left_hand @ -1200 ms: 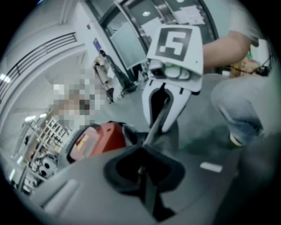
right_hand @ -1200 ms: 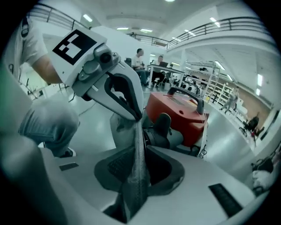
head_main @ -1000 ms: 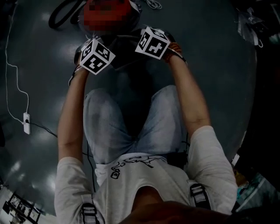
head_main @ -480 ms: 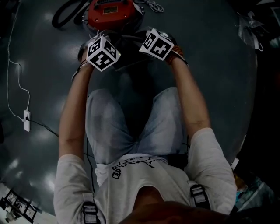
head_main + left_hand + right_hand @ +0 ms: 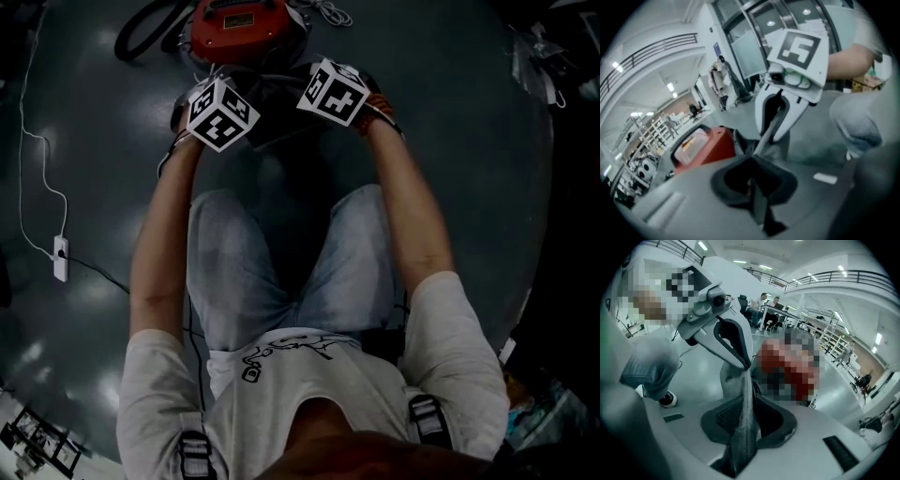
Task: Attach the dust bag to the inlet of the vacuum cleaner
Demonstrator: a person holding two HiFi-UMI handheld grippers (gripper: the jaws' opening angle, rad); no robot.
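Note:
A dark grey dust bag (image 5: 279, 111) hangs stretched between my two grippers, just in front of the red vacuum cleaner (image 5: 239, 22). My left gripper (image 5: 228, 129) is shut on one edge of the bag; in the left gripper view the thin fabric disappears between its jaws (image 5: 757, 206). My right gripper (image 5: 328, 105) is shut on the opposite edge, with a grey fabric strip (image 5: 746, 413) running into its jaws (image 5: 740, 451). Each gripper view shows the other gripper pinching the bag: the right gripper (image 5: 766, 138) and the left gripper (image 5: 743, 364). The vacuum cleaner (image 5: 705, 147) stands left of the bag. Its inlet is hidden.
A black hose (image 5: 141, 33) curls on the floor left of the vacuum. A white power strip (image 5: 60, 258) with its cable lies at the far left. A white cord (image 5: 328, 11) lies behind the vacuum. The person's knees sit just below the grippers.
Little differs. The left gripper has edged slightly toward the right gripper. Both keep their hold on the bag.

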